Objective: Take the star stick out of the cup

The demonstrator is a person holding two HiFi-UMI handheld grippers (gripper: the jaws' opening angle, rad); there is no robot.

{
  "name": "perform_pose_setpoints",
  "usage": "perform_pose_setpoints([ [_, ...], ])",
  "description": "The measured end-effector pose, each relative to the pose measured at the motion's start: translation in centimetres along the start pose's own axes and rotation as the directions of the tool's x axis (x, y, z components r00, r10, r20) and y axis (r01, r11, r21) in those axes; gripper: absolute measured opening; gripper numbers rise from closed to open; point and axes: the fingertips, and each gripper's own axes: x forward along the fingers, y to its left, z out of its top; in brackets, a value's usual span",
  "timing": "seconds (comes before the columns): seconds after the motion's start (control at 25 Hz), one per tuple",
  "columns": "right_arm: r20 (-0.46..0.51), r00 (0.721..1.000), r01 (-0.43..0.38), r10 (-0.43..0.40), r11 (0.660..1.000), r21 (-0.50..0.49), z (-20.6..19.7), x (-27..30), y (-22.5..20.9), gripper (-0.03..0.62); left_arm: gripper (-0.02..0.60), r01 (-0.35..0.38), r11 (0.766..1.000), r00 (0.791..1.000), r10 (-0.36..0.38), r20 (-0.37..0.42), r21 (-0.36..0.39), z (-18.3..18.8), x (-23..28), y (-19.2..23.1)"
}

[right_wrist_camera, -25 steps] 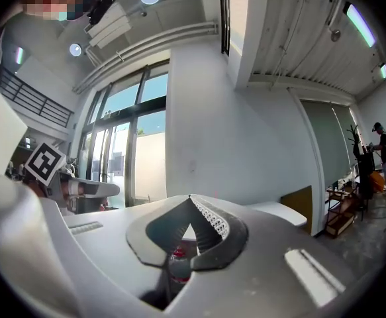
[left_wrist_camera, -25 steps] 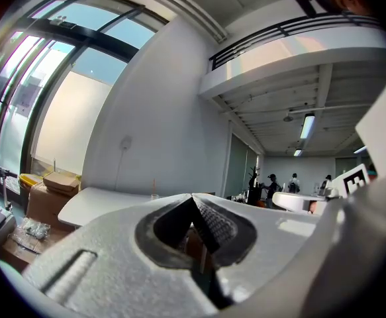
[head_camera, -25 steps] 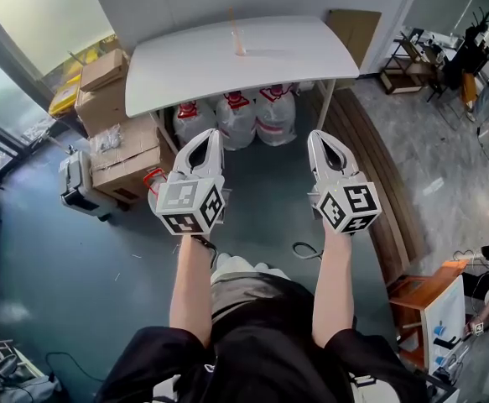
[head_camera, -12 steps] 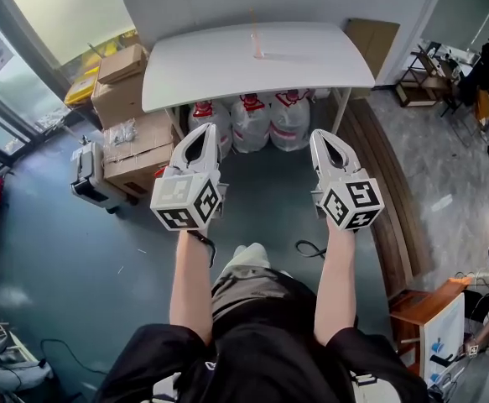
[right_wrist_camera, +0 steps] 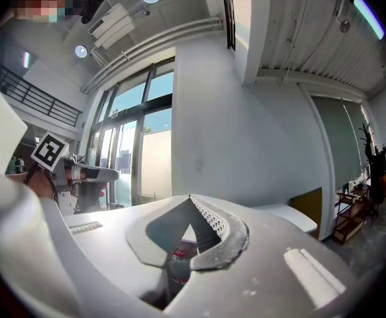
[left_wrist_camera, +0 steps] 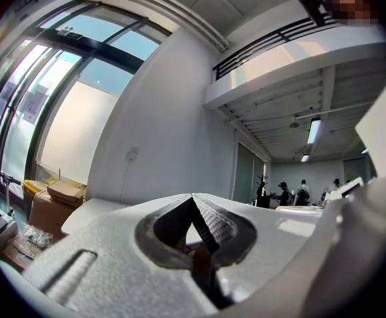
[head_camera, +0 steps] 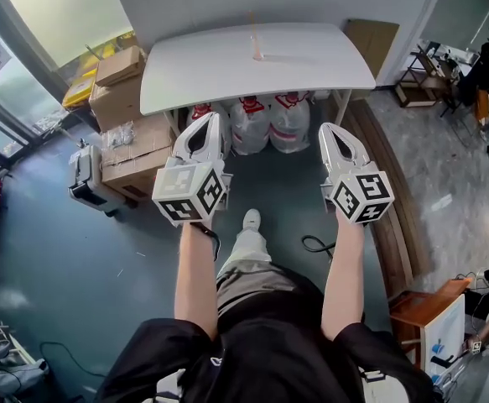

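Note:
A small pale cup (head_camera: 257, 54) stands far back on the white table (head_camera: 202, 70), with a thin stick (head_camera: 253, 34) rising from it; its star end is too small to make out. Both grippers hang in the air short of the table's front edge, well away from the cup. My left gripper (head_camera: 213, 117) is shut and empty, its jaw tips touching (left_wrist_camera: 193, 196). My right gripper (head_camera: 327, 128) is shut and empty too, tips meeting (right_wrist_camera: 191, 198). The cup does not show clearly in either gripper view.
Three large water jugs (head_camera: 249, 122) sit under the table. Cardboard boxes (head_camera: 123, 107) are stacked to its left, beside a grey case (head_camera: 85, 181). A wooden bench (head_camera: 389, 193) runs along the right. The person's shoe (head_camera: 250, 219) is on the dark floor below the grippers.
The person has stepped toward the table, one foot now forward. Both grippers stayed shut and shifted slightly right and lower in the head view.

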Motion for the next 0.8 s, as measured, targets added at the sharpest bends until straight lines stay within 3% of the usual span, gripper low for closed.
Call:
perform_pose_setpoints([
  [0.2,-0.029,1.000,0.007,-0.009,0.997,-0.079,-0.2,3.1,-0.8,0.006,0.002,-0.001,1.000,1.000,0.001,0.005,-0.011,-0.1,2.2,1.7],
  [0.4,-0.019,1.000,-0.021,0.020,0.997,-0.074,-1.2,7.9,-1.5,0.006,0.002,-0.012,1.000,1.000,0.012,0.011,-0.004,-0.4,6.0,5.2],
  [0.8,0.006,1.000,-0.030,0.030,0.999,-0.031,-1.7,18.6,-7.2,0.006,0.002,0.022,1.000,0.999,-0.022,-0.023,-0.016,-1.7,18.9,10.0],
])
